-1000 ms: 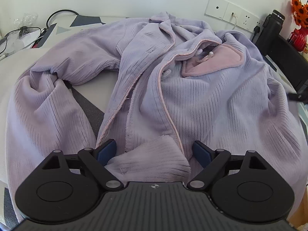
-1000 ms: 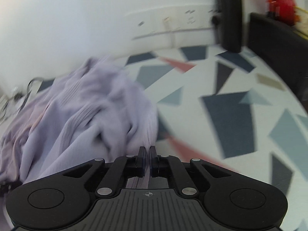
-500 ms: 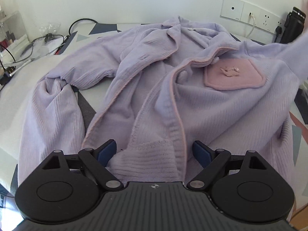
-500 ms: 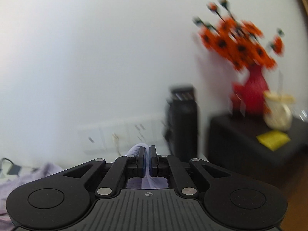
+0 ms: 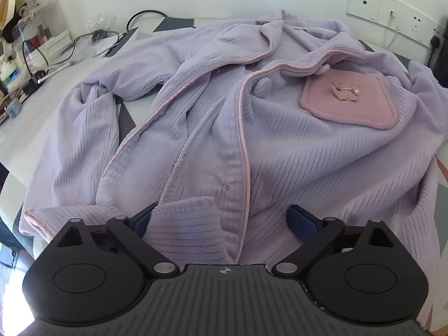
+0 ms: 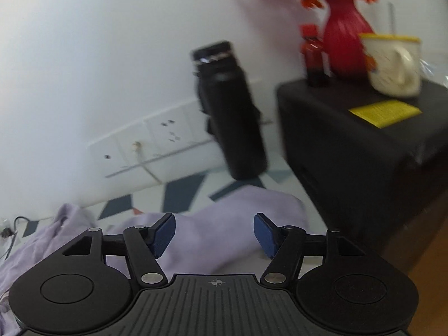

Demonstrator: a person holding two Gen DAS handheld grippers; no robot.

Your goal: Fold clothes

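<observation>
We note the lavender ribbed fleece pyjama jacket (image 5: 280,151) lying face up on the white table with grey and coral geometric shapes (image 6: 182,190), spread ahead of the left gripper (image 5: 221,221). It is unbuttoned, its front edges and collar trimmed in pale pink piping (image 5: 243,128); a dusty-pink chest pocket (image 5: 350,103) with a small appliqué sits ahead and to the right. One sleeve runs forward along the left side. The left gripper's jaws are spread wide, the bottom hem bunched between them. The right gripper (image 6: 214,235) is likewise spread, holding nothing; a lavender fold (image 6: 224,224) lies just beyond its blue pads (image 6: 163,233). A black cylindrical flask (image 6: 229,109) stands further ahead.
</observation>
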